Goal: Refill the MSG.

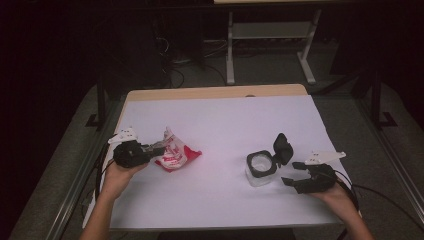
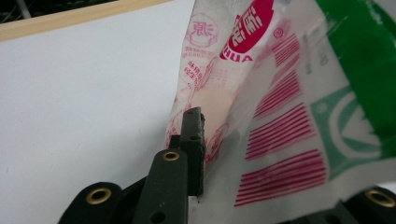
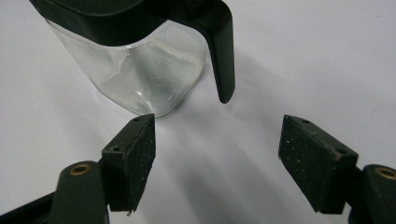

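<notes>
Your high view is dim all round: the floor and frame beyond the desk (image 1: 220,115) sink into near black, while the white top glows faintly violet. Soft shadows sit right under your left tongs (image 1: 159,146) and right tongs (image 1: 292,173), so the light falls from above. It is a grainy, low-detail picture. In your left gripper view the packet (image 2: 280,107) beside the tongs is bright and slightly soft, with sheen on its film. In your right gripper view, the jar (image 3: 140,74) just ahead of the tongs carries small glints, and a pale shadow spreads towards you.
</notes>
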`<state>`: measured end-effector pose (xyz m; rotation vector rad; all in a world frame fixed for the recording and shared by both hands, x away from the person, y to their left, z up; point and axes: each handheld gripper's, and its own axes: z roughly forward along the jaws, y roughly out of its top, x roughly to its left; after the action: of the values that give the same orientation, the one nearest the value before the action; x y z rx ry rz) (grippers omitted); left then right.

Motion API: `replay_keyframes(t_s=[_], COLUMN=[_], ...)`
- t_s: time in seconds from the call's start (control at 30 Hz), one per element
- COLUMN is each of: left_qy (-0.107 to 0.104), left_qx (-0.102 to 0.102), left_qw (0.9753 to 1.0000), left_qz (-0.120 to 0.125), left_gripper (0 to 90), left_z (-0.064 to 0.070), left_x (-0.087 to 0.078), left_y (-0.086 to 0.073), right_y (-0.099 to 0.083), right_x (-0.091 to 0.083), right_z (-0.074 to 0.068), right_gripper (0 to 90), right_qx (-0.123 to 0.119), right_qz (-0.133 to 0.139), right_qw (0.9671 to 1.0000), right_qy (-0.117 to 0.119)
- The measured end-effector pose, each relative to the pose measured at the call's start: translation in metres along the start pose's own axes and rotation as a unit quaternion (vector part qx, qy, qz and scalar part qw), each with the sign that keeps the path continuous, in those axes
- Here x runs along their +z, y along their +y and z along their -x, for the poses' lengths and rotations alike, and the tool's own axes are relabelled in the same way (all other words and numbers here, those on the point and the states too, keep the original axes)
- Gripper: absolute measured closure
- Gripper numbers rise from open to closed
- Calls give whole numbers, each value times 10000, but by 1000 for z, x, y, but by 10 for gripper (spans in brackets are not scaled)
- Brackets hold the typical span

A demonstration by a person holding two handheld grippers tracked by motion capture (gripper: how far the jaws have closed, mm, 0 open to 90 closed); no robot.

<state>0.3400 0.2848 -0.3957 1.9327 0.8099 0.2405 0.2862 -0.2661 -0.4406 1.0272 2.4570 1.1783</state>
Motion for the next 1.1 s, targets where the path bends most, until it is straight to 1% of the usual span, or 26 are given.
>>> replay_keyframes(t_s=[0.1,0.13,0.2,0.23,0.33,0.4,0.5,0.57,0.6,0.67,0.73,0.77,0.8,0.9,0.97,1.0,1.1], left_qy=[31,57,83,106,88,119,49,-2,11,11,-16,-24,5,-1,-3,-10,-59], left_qx=[103,129,209,212,209,223,123,201,236,312,280,283,308,300,384,397,413], left_qw=[9999,9999,9997,9997,9997,9996,9999,9998,9997,9995,9996,9996,9995,9995,9992,9992,9990], left_qz=[2,6,-17,4,-37,-120,-30,40,72,44,73,50,59,102,99,97,161], left_gripper=[791,812,890,897,900,900,900,900,900,900,900,900,900,900,900,900,900], left_z=[2,2,4,5,7,12,18,24,27,32,34,35,37,41,44,46,50], left_x=[1,2,3,4,3,3,3,3,3,4,6,8,9,12,15,16,16], left_y=[1,1,2,2,4,9,16,24,27,34,41,44,46,55,60,62,66], right_y=[0,0,0,0,0,0,1,1,1,1,2,3,3,4,4,5,6], right_x=[0,1,1,1,0,-1,-2,-3,-4,-6,-9,-10,-11,-13,-15,-16,-19], right_z=[0,0,0,0,0,0,0,0,0,0,0,0,0,0,0,0,-1], right_gripper=[271,271,272,272,271,272,272,271,271,272,272,272,271,272,272,272,272], right_qx=[15,16,-1,-22,5,-8,-13,-2,-7,17,-11,-21,-9,-40,-33,-7,-35], right_qz=[-7,-3,-7,-5,-5,-2,5,33,23,49,56,72,98,110,121,134,192], right_qw=[10000,10000,10000,10000,10000,10000,10000,10000,10000,10000,10000,10000,9999,9999,9999,9999,9997], right_qy=[7,7,12,14,2,-4,-17,-24,-30,-37,-44,-45,-56,-63,-73,-92,-116])
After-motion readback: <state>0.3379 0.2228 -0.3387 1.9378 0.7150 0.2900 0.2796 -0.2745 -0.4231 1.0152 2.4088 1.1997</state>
